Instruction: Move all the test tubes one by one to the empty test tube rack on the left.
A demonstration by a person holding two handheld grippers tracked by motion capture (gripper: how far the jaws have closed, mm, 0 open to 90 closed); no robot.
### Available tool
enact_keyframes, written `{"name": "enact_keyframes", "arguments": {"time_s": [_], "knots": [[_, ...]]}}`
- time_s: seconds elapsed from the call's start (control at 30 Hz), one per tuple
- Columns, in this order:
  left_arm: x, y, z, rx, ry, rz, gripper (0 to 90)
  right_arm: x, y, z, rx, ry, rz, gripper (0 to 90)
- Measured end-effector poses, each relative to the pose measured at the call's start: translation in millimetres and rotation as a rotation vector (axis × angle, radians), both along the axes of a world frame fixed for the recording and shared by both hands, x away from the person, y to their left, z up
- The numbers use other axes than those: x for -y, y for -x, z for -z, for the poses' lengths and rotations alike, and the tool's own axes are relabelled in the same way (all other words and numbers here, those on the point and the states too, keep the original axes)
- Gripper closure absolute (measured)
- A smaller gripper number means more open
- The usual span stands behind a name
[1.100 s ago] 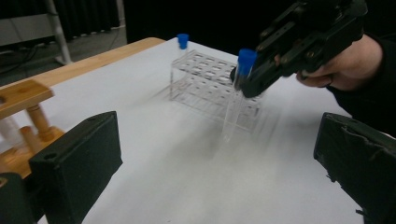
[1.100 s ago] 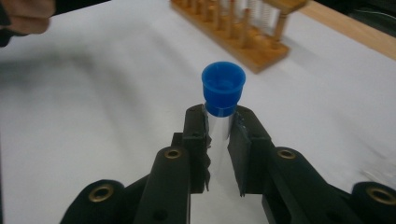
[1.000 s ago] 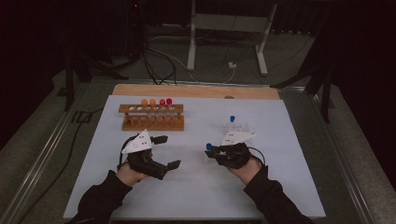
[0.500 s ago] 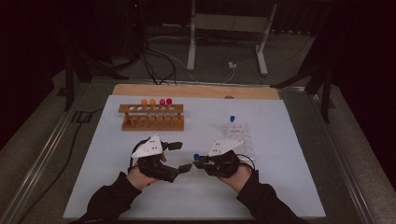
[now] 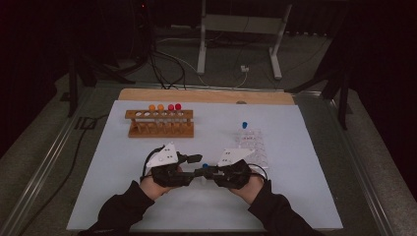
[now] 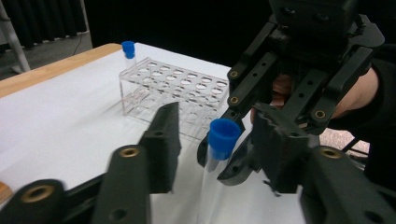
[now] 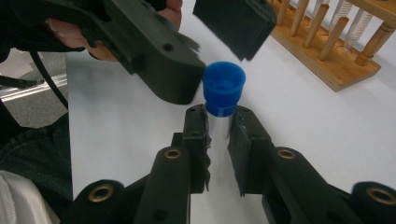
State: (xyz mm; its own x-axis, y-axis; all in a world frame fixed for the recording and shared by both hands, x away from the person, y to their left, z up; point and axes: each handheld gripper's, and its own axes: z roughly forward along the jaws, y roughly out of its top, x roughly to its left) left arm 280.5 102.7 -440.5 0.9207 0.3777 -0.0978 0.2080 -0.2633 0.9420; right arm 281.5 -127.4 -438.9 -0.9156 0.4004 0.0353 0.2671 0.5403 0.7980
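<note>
The right gripper (image 7: pixel 218 126) clamps the blue-capped tube (image 7: pixel 223 88) below its cap, in front of the clear rack (image 5: pixel 252 145); the left gripper (image 6: pixel 217 140), jaws wide apart, should straddle the cap squarely before closing

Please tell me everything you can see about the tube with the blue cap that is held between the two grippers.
The tube is clear, plastic or glass, with a flared blue cap. The right gripper is shut on its body just below the cap. The left gripper is open, its jaws on either side of the cap without touching it. The tube is held above the white table sheet, between the wooden rack and the clear rack. Its lower end is hidden.
</note>
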Motion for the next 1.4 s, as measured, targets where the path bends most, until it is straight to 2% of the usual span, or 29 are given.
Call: {"name": "enact_keyframes", "arguments": {"time_s": [0.2,0.4,0.67,0.8,0.9,0.97,1.1,1.23,1.3,1.4], "knots": [[5.9,-1.8,0.8,0.001,-0.007,0.009,66.2,0.4,0.0,-0.9,0.001,-0.003,0.001,76.6],[10.2,-2.6,1.9,0.003,-0.019,0.015,74.0,1.0,-0.1,-1.3,0.004,-0.004,0.005,76.6],[8.6,-4.0,-1.1,0.006,-0.013,0.014,77.0,3.4,-1.0,-2.0,-0.003,-0.023,0.008,75.6],[4.2,-4.9,-5.2,0.021,-0.022,-0.009,77.2,5.9,-1.3,-2.8,0.005,-0.052,0.019,70.8],[-2.5,-6.3,-8.3,0.028,-0.028,-0.027,77.3,10.4,-2.4,-4.9,0.012,-0.079,0.033,61.9],[-8.7,-7.8,-10.8,0.035,-0.035,-0.051,77.3,13.1,-2.6,-6.6,0.025,-0.093,0.049,51.6],[-25.3,-13.0,-19.2,0.053,-0.043,-0.1,77.3,15.3,-1.9,-8.6,0.026,-0.125,0.046,33.4],[-47.3,-20.7,-31.6,0.079,-0.052,-0.174,77.3,14.4,-1.1,-9.8,0.034,-0.144,0.068,15.4],[-59.9,-25.8,-38.2,0.091,-0.051,-0.217,77.3,15.4,-1.9,-10.5,0.025,-0.164,0.079,13.0],[-79.0,-33.1,-48.1,0.106,-0.05,-0.278,77.3,17.4,-4.0,-10.7,0.01,-0.186,0.082,2.7]]}}
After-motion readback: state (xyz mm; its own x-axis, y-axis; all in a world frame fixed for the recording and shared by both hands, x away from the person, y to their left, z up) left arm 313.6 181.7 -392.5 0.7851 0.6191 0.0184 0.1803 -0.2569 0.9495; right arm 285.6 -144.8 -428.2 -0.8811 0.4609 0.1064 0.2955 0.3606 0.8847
